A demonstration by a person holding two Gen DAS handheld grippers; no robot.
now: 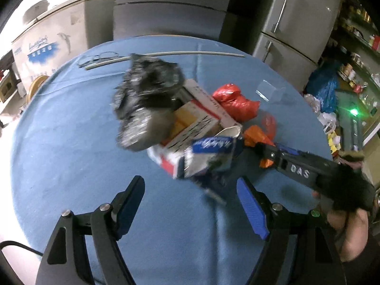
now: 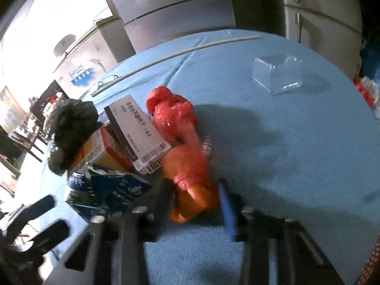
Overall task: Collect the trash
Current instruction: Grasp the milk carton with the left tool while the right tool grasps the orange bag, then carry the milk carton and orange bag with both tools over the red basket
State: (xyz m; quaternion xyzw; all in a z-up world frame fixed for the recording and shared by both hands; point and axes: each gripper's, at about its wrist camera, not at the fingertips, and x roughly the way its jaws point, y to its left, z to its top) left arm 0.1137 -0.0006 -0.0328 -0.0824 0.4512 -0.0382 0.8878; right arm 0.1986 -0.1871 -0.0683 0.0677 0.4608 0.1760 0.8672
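Our left tongs (image 1: 190, 204) stand wide, blue pads apart with nothing between them, hovering over the blue cloth-covered desk (image 1: 71, 142) just short of the trash heap. In this left wrist view the heap sits mid-desk: a crumpled black plastic bag (image 1: 147, 95) on top at the left, flat white-and-red cardboard boxes (image 1: 201, 116) beneath it, a torn blue-and-white foil packet (image 1: 209, 152) nearest us, and a red plastic bag (image 1: 235, 99) behind. Our right tongs (image 1: 263, 152) reach in from the right, their tips on an orange plastic wrapper (image 1: 256, 135) beside the boxes. A clear plastic box (image 1: 270, 91) stands apart, farther right. A long white stick (image 1: 166, 54) and a pair of glasses (image 1: 99, 57) lie along the far edge.

From the right wrist view, much blurred, the right tongs (image 2: 190, 204) are drawn narrow and clamp the orange wrapper (image 2: 192, 190), which lies touching the red bag (image 2: 173, 116). To its left lean a white box with a barcode (image 2: 140, 135), the other box and the black bag (image 2: 73, 128), with the foil packet (image 2: 106, 190) in front. The clear box (image 2: 277, 73) sits well apart on bare cloth (image 2: 296, 142).
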